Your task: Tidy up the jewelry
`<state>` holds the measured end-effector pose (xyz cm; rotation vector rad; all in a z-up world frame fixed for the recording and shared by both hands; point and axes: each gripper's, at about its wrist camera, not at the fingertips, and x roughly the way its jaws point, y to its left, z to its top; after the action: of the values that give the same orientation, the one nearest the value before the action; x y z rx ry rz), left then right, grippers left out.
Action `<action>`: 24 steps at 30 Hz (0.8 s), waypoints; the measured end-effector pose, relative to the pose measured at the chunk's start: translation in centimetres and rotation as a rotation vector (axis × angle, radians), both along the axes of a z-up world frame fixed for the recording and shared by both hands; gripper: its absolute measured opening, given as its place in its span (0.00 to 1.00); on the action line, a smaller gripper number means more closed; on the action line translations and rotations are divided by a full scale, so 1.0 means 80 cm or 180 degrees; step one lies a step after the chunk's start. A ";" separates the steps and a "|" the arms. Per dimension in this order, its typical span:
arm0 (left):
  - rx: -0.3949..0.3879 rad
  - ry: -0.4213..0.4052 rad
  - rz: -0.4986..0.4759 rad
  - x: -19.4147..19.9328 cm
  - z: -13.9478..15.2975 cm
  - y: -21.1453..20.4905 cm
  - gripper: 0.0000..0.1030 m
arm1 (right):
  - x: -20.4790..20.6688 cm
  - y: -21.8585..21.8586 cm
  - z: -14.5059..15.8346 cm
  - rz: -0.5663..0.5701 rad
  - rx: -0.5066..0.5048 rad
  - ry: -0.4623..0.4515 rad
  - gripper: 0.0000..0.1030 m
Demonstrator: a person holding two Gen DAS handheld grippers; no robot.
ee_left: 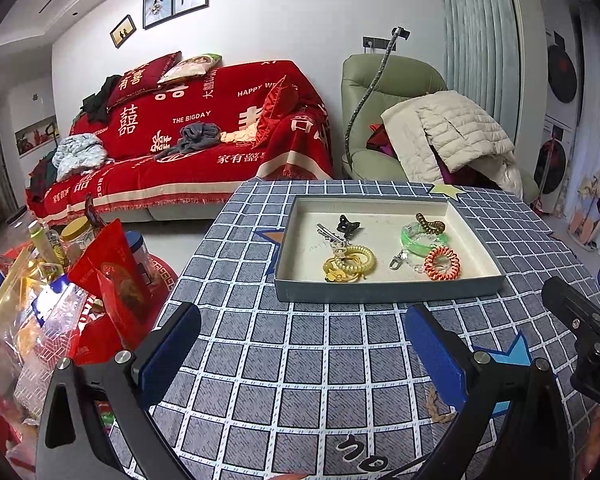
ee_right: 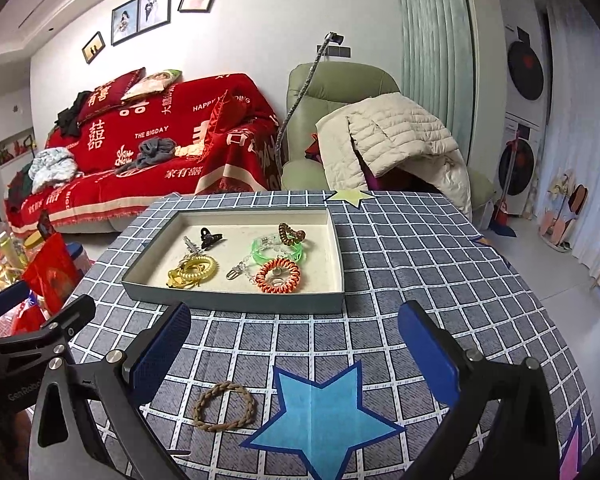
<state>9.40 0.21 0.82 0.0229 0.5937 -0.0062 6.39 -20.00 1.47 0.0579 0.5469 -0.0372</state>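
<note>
Right wrist | checked tablecloth (ee_right: 400, 280), tray (ee_right: 236, 300) | red sofa (ee_right: 160, 148) behind | left gripper (ee_left: 300, 344), right gripper (ee_right: 296, 344) spread, empty

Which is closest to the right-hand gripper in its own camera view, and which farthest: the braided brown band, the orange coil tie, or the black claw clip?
From the right gripper:
1. Braided brown band: on the tablecloth, outside the tray, just beside the left finger.
2. Orange coil tie: near the tray's front right.
3. Black claw clip: toward the tray's back left.
</note>
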 end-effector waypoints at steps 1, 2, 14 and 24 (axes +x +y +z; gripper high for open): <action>0.0002 -0.0004 -0.0003 -0.001 0.001 -0.001 1.00 | 0.000 -0.001 0.000 -0.0001 0.0004 0.0000 1.00; 0.0007 -0.0010 -0.0004 -0.002 0.002 -0.001 1.00 | -0.001 -0.001 0.001 -0.0002 0.0012 -0.0003 1.00; 0.0010 -0.0005 -0.0017 -0.005 0.005 -0.003 1.00 | -0.001 -0.002 0.000 -0.0002 0.0009 -0.0002 1.00; 0.0019 0.0008 -0.0026 -0.007 0.004 -0.004 1.00 | -0.001 -0.003 0.000 -0.0004 0.0022 0.0000 1.00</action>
<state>8.82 -0.14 1.10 0.0311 0.5960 -0.0125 6.30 -20.23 1.49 0.0649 0.5471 -0.0364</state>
